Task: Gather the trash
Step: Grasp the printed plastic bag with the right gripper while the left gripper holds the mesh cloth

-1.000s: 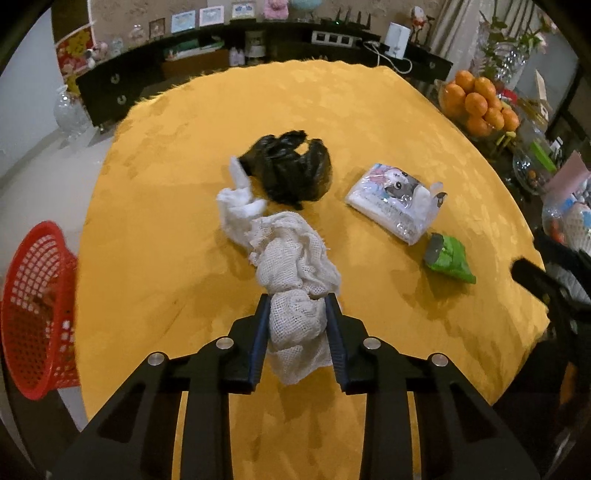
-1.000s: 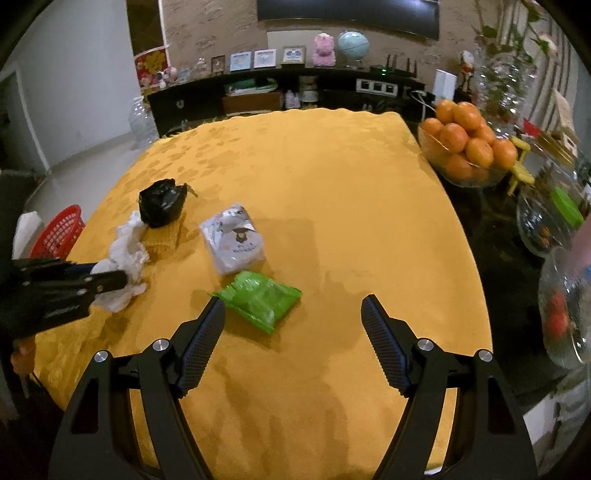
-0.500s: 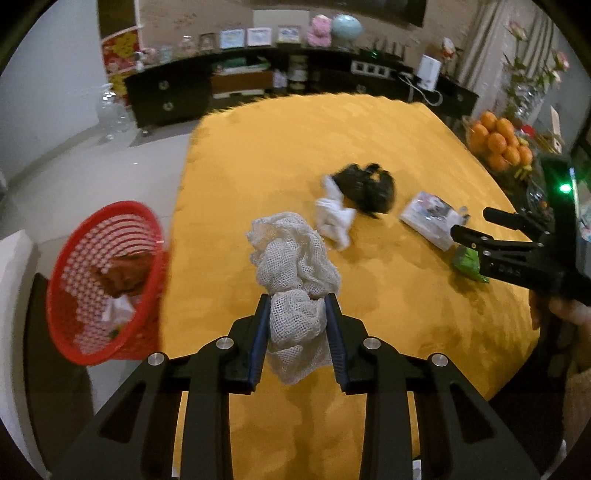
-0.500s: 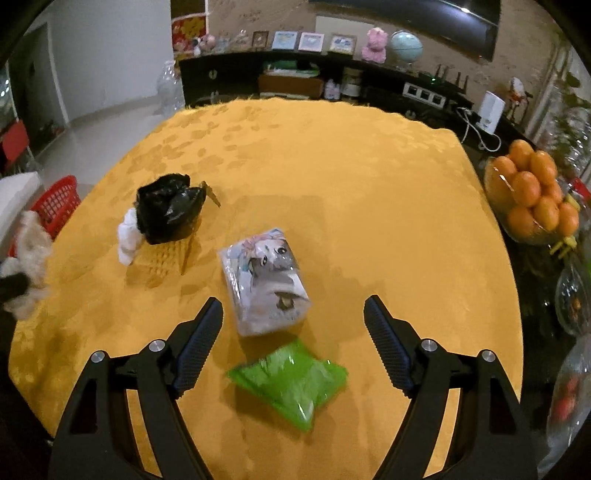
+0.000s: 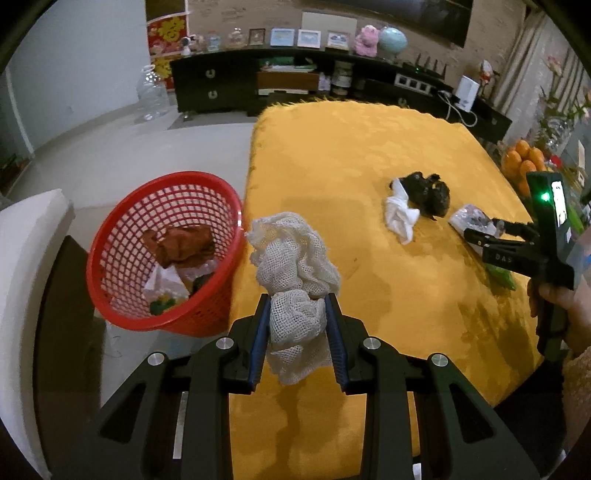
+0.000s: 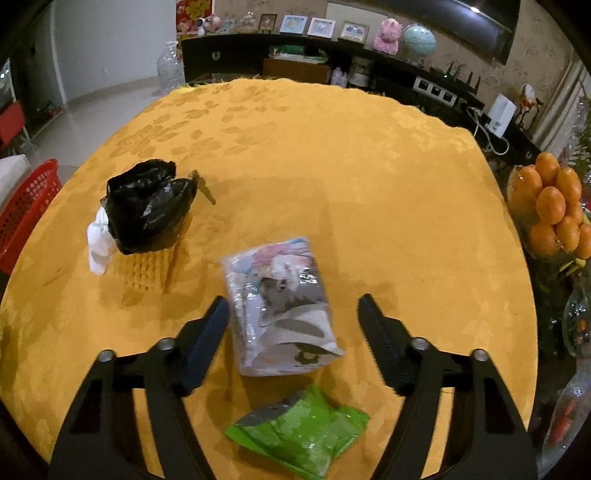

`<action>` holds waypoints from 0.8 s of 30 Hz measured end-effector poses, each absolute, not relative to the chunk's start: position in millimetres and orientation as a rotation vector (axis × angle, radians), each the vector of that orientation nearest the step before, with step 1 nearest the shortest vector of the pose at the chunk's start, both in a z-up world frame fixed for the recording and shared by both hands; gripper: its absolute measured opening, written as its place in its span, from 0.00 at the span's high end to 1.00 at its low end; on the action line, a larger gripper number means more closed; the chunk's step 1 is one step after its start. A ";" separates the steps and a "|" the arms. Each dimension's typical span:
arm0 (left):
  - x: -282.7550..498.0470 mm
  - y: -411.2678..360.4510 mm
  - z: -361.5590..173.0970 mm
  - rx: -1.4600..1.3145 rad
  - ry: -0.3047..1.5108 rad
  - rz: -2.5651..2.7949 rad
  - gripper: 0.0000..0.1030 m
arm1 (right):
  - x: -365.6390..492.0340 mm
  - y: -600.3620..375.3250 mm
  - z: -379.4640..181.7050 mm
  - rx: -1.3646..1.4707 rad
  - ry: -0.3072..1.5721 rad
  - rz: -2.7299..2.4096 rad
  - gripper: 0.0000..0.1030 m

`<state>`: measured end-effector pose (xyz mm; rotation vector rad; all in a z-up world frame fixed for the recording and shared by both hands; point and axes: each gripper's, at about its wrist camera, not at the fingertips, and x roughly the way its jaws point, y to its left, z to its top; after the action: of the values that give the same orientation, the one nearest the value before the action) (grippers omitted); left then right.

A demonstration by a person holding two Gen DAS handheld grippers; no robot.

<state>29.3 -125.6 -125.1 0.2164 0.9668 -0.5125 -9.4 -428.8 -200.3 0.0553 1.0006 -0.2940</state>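
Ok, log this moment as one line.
left gripper: shut on mesh rag, near red basket | right gripper: jaws closing around printed packet, not yet gripped

This is a home living room. A long dark cabinet (image 5: 295, 79) holds framed pictures (image 5: 308, 38), a pink toy (image 5: 365, 35) and a globe (image 5: 392, 40). Oranges (image 6: 554, 206) sit beside the yellow table (image 6: 332, 155)

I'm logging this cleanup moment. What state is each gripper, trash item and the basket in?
left gripper: shut on the mesh cloth, lifted.
right gripper: closing, fingers either side of the printed packet.
green wrapper: flat on table.
black bag: crumpled, on table.
white tissue: crumpled, beside the bag.
red basket: partly filled.
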 end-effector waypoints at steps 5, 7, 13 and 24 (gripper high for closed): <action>32.3 -120.3 -124.1 0.216 0.958 -0.498 0.73 | -7.7 -423.9 -201.8 0.057 1.008 -0.287 0.54; 31.6 -118.6 -123.6 0.215 0.956 -0.495 0.73 | -7.6 -421.2 -200.7 0.049 1.008 -0.285 0.57; 34.1 -114.0 -121.5 0.206 0.950 -0.484 0.73 | -10.5 -413.2 -191.7 0.050 0.994 -0.275 0.59; 33.7 -106.2 -113.0 0.185 0.933 -0.469 0.73 | -20.8 -393.3 -152.5 0.067 0.917 -0.259 0.59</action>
<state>33.7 -106.2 -113.0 0.1852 0.9329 -0.4692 -20.8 -393.3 -152.5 0.0670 0.9167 -0.2591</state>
